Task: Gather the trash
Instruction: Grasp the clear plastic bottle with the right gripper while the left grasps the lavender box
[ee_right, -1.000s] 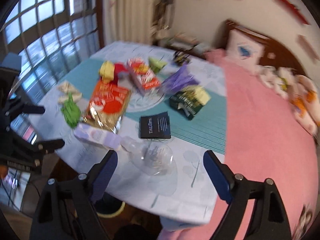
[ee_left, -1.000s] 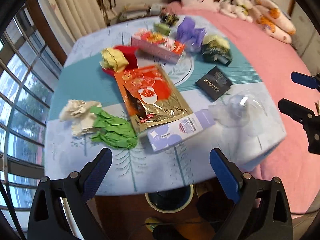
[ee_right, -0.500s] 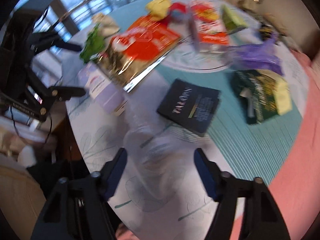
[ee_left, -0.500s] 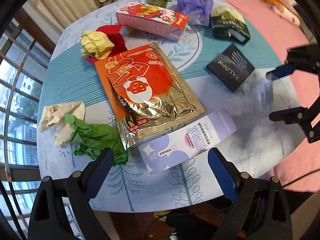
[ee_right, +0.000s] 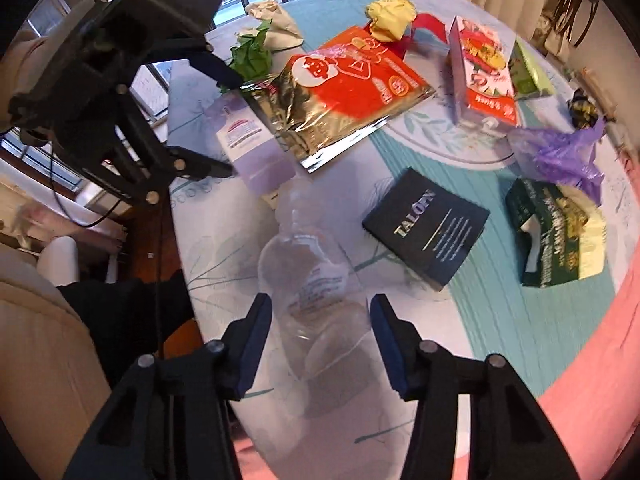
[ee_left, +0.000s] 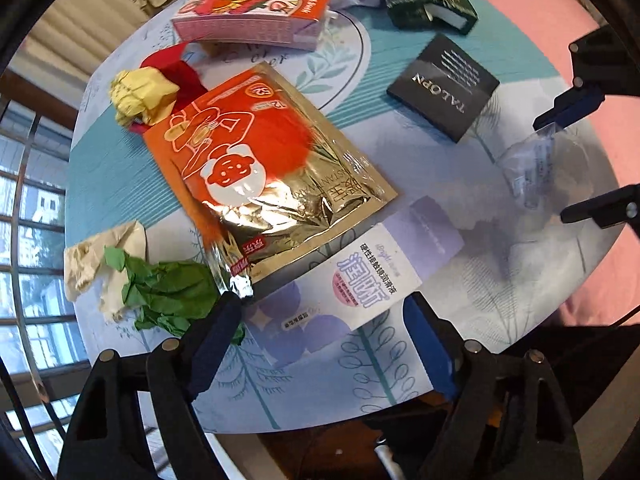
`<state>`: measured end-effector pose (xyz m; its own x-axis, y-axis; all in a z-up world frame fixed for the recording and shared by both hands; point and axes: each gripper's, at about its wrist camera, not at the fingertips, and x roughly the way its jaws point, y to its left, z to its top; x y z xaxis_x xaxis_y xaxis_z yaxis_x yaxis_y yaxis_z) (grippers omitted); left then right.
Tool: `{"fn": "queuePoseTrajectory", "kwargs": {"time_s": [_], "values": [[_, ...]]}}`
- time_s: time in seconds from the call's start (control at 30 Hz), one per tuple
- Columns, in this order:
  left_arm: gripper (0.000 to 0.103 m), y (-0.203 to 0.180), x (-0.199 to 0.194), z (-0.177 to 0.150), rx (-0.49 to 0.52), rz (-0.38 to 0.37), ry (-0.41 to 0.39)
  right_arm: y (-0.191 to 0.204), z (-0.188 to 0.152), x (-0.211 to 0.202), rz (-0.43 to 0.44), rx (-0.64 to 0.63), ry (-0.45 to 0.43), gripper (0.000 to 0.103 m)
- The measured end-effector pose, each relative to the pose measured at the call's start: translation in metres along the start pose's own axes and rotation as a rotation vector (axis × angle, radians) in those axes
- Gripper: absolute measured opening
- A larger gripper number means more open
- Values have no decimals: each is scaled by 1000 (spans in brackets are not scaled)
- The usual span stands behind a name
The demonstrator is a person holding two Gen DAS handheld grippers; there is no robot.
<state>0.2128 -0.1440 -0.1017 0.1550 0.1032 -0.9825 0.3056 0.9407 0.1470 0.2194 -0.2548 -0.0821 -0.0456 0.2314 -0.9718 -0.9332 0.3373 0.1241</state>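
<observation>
Trash litters a round table with a patterned cloth (ee_left: 500, 300). My left gripper (ee_left: 320, 316) points down at a purple-and-white box (ee_left: 352, 276) that lies partly between its closing jaws; the pads stand clear of it, and the left fingertip (ee_left: 224, 312) brushes crumpled green paper (ee_left: 168, 292). My right gripper (ee_right: 320, 316) straddles a clear plastic bottle (ee_right: 316, 280) lying on the cloth; its jaws are closing with small gaps at the pads. The right gripper (ee_left: 576, 160) also shows in the left wrist view, and the left gripper (ee_right: 224, 120) in the right wrist view.
An orange-and-gold foil pouch (ee_left: 256, 168), a black box (ee_right: 428, 224), yellow paper (ee_left: 140, 92), beige paper (ee_left: 92, 260), a pink carton (ee_left: 252, 20), a purple bag (ee_right: 560, 152) and a dark green pack (ee_right: 556, 232) cover the table. A pink bed (ee_right: 592, 380) adjoins it; windows (ee_left: 24, 240) stand on the far side.
Both grippers have come down close to the table. The right one rolled, settled over the clear bottle and narrowed its jaws. The left one narrowed slightly over the purple box.
</observation>
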Motion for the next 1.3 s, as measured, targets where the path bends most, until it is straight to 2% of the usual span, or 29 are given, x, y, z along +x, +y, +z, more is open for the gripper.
{"fn": "queuePoseTrajectory", "kwargs": {"time_s": [0.17, 0.3, 0.33, 0.43, 0.5, 0.57, 0.63, 0.7, 0.97, 1.1, 1.3], "values": [[82, -4, 4, 2, 54, 6, 32, -24, 8, 4, 103, 79, 42, 53], [82, -3, 6, 3, 62, 4, 46, -25, 15, 18, 128, 84, 68, 53], [82, -2, 6, 4, 57, 2, 47, -24, 16, 22, 126, 81, 76, 51], [82, 1, 8, 7, 37, -7, 48, -17, 17, 21, 124, 57, 56, 37], [82, 4, 10, 10, 19, -28, 55, -11, 14, 14, 119, 59, 39, 37], [79, 8, 11, 10, 5, -56, 64, -12, 9, 5, 112, 89, 5, 37], [67, 9, 13, 10, -11, -94, 89, -19, 1, -4, 94, 147, -23, 37], [63, 9, 16, 8, -35, -143, 115, -26, -7, -10, 86, 204, -42, 37], [59, 20, 21, 13, -151, -271, 137, -40, -40, -14, 112, 429, -95, 36], [45, 26, 20, 16, -181, -270, 129, -34, -48, -12, 137, 498, -116, 36], [43, 16, 26, 21, -225, -237, 123, -24, -50, -9, 163, 542, -145, 36]]}}
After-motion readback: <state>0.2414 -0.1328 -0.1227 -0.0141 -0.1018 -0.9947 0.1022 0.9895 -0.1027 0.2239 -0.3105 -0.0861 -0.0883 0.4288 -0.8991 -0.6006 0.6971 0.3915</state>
